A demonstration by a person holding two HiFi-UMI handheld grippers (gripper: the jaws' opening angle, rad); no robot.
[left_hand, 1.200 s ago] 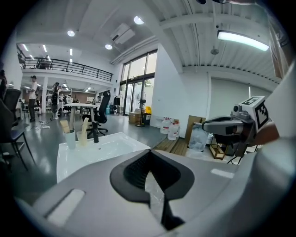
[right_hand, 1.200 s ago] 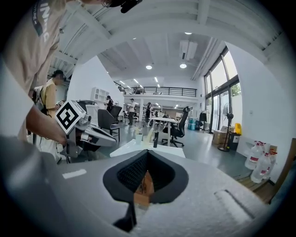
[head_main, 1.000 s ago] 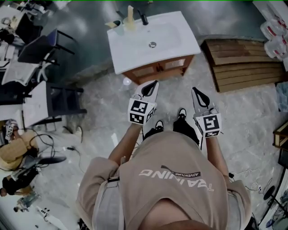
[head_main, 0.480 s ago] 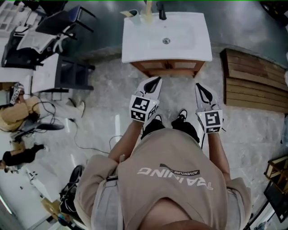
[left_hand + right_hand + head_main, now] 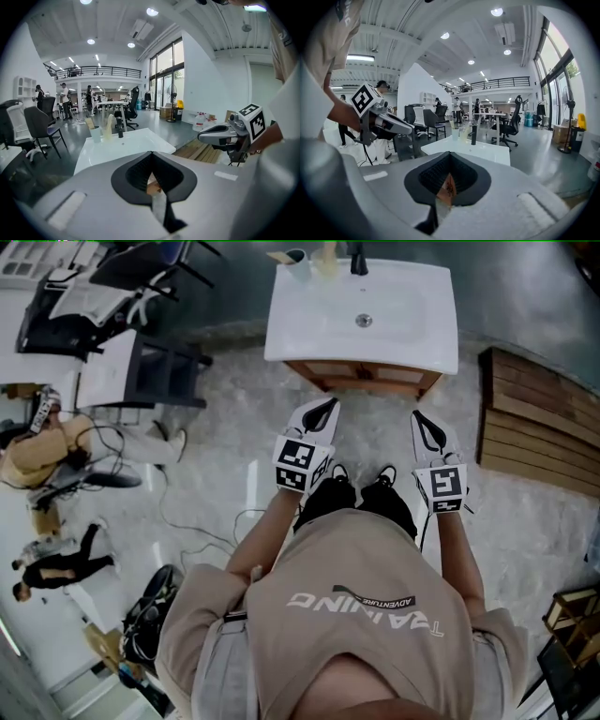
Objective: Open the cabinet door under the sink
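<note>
A white sink [image 5: 403, 329] tops a brown wooden cabinet [image 5: 367, 381] at the top of the head view; only the upper strip of the cabinet front shows. Both grippers hang side by side over the floor, short of the cabinet and touching nothing. My left gripper [image 5: 324, 406] is shut and empty, and so is my right gripper [image 5: 422, 420]. In the left gripper view the closed jaws [image 5: 151, 153] point at the sink [image 5: 117, 146], with the right gripper [image 5: 220, 136] beside them. In the right gripper view the closed jaws [image 5: 450, 153] face the sink [image 5: 476, 150], with the left gripper [image 5: 386, 123] alongside.
A faucet [image 5: 358, 259], a cup [image 5: 297, 259] and a pale bottle [image 5: 326, 255] stand at the sink's back edge. Wooden pallets [image 5: 534, 427] lie on the floor at the right. Dark chairs and a desk [image 5: 141, 371] stand at the left, with cables [image 5: 178, 512] trailing over the floor.
The sink and cabinet have swung from skewed at the left to square ahead. Both grippers, still shut, have come a little closer to the cabinet front.
</note>
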